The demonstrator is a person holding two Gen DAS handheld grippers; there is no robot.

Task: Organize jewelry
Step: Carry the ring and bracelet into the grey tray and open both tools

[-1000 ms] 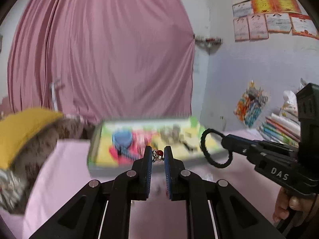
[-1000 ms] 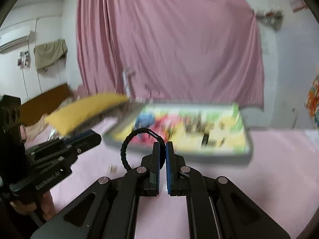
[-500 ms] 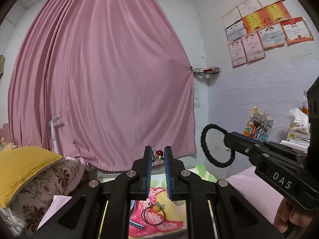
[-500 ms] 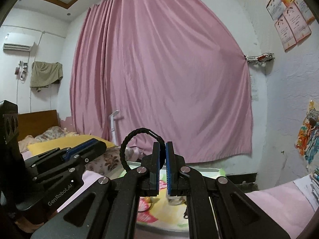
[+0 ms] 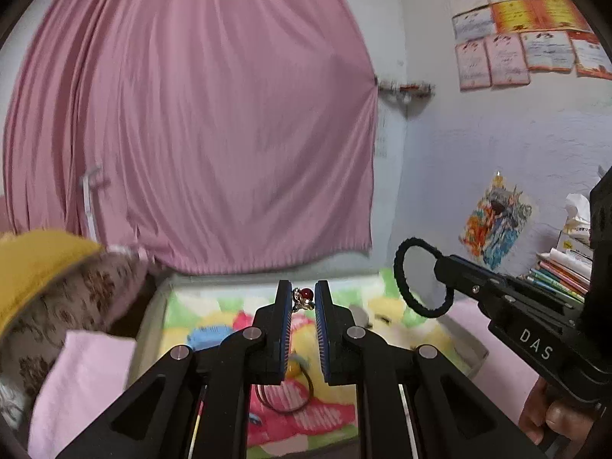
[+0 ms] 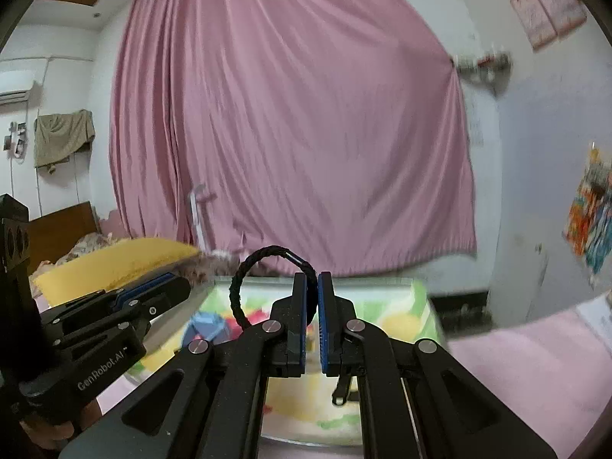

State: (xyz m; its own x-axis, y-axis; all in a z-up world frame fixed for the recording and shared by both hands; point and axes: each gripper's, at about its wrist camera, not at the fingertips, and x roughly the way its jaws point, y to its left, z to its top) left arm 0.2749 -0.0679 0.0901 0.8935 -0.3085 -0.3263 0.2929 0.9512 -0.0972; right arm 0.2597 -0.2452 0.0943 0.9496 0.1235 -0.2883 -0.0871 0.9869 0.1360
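1. Hanging behind everything: a pink curtain (image 5: 199, 122) fills the far wall; certificates (image 5: 520, 38) are pinned high on the white wall to its right, with a colourful poster (image 5: 493, 222) lower down.
2. Left tongs (image 5: 304, 298): the blue-padded jaws are nearly closed on a small charm with a red bead (image 5: 306, 293), pinched at the very tips and raised over the tray.
3. Right tongs (image 6: 318, 290): the jaws are closed to a thin gap on a black braided hair tie (image 6: 264, 264), whose loop stands up and leans to the left of the tips. From the left wrist, the same loop shows at the tip of the other tool.
4. Tray (image 5: 153, 313): a shallow tray with a bright cartoon-printed floor lies below both tongs, on a pink-covered surface (image 6: 535, 363). A ring-shaped piece with a yellow bead (image 5: 287, 394) lies inside it, partly hidden by the left tongs.
5. Left of the tray: a yellow pillow (image 5: 34, 264) over a brown patterned cushion (image 5: 76, 298). Right of it: a stack of books (image 5: 562, 271).
6. Hard to read: the tray's other contents are blurred, and a blue shape (image 6: 206, 325) and a dark clip-like item (image 6: 342, 386) cannot be identified. The tray's near edge is cut off by the tool bodies.
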